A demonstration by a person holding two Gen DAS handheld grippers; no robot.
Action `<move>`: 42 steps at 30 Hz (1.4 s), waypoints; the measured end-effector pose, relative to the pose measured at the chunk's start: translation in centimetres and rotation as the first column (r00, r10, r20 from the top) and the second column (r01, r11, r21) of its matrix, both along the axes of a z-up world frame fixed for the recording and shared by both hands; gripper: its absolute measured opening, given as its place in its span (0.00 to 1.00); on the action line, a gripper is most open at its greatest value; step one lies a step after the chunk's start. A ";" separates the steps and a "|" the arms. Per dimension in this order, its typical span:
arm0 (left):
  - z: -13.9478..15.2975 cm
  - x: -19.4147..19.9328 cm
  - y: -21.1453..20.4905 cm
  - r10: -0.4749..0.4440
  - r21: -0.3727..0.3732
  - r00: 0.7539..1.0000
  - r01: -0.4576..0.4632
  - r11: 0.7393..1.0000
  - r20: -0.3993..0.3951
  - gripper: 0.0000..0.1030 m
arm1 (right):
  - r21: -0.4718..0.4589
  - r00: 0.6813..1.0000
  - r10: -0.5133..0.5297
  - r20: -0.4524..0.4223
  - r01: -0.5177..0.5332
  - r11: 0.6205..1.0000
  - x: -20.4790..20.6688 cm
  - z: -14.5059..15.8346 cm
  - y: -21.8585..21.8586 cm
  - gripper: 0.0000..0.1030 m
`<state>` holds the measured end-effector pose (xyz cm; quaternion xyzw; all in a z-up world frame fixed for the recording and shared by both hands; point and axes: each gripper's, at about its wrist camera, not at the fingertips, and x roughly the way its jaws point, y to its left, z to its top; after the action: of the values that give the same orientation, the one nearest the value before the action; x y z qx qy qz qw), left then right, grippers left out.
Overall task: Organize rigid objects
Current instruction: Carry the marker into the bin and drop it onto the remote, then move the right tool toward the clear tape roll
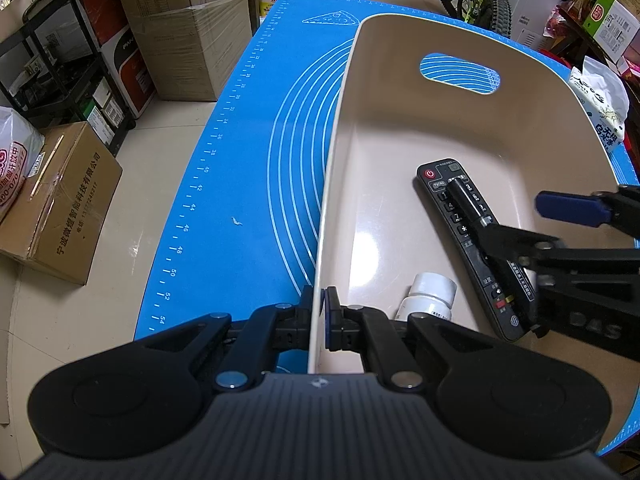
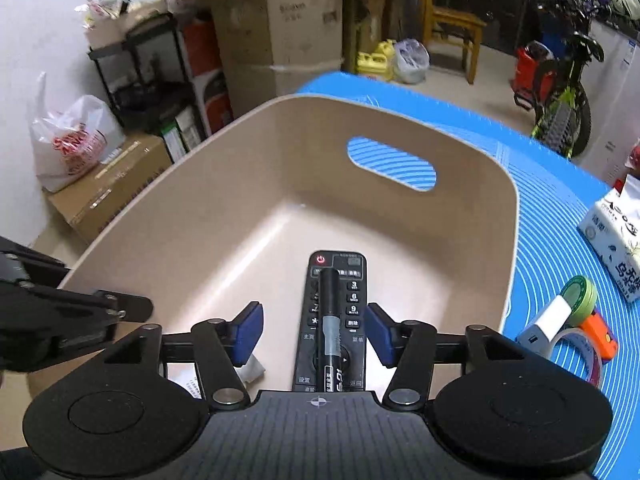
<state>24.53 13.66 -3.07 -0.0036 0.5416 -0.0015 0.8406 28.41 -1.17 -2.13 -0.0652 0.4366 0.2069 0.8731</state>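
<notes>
A beige plastic bin (image 1: 460,40) (image 2: 400,120) stands on the blue mat (image 1: 248,160). My left gripper (image 1: 322,318) is shut on the bin's near left wall. In the bin lie a black remote (image 1: 472,256) (image 2: 352,300), a black marker (image 1: 466,196) (image 2: 330,320) resting on the remote, and a white pill bottle (image 1: 430,296). My right gripper (image 2: 314,330) is open just above the marker and remote, with its blue pads on either side, touching neither. It also shows in the left wrist view (image 1: 532,220).
On the mat to the right of the bin lie tape rolls (image 2: 578,292), a white power bank (image 2: 548,320), an orange object (image 2: 600,334) and a tissue pack (image 2: 616,236) (image 1: 600,100). Cardboard boxes (image 1: 60,200), a black shelf (image 1: 68,60) and a bicycle (image 2: 560,92) stand on the floor around.
</notes>
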 end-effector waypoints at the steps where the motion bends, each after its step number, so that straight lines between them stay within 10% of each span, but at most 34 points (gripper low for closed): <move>1: 0.0 0.0 0.0 0.000 0.001 1.000 0.000 1.000 0.000 0.06 | 0.006 1.000 -0.014 0.012 0.014 1.000 0.0 0.4 -0.3 0.67; 12: 0.1 0.0 -0.1 0.001 0.000 1.000 -0.001 1.000 0.000 0.06 | 0.098 0.970 -0.194 0.144 0.181 0.979 -0.4 4.1 -8.2 0.76; 21: 0.1 0.0 -0.1 0.001 0.003 1.000 -0.001 1.000 0.000 0.06 | 0.082 0.935 -0.321 0.150 0.312 0.947 1.0 1.6 -15.7 0.76; 42: 0.1 0.0 -0.1 0.001 0.006 1.000 -0.001 1.000 0.000 0.06 | -0.050 0.980 -0.197 -0.023 0.195 0.979 3.4 -7.8 -17.2 0.57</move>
<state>24.52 13.57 -2.99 -0.0014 0.5416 0.0004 0.8406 31.84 -18.38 -9.94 -0.0397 0.4580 0.1104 0.8812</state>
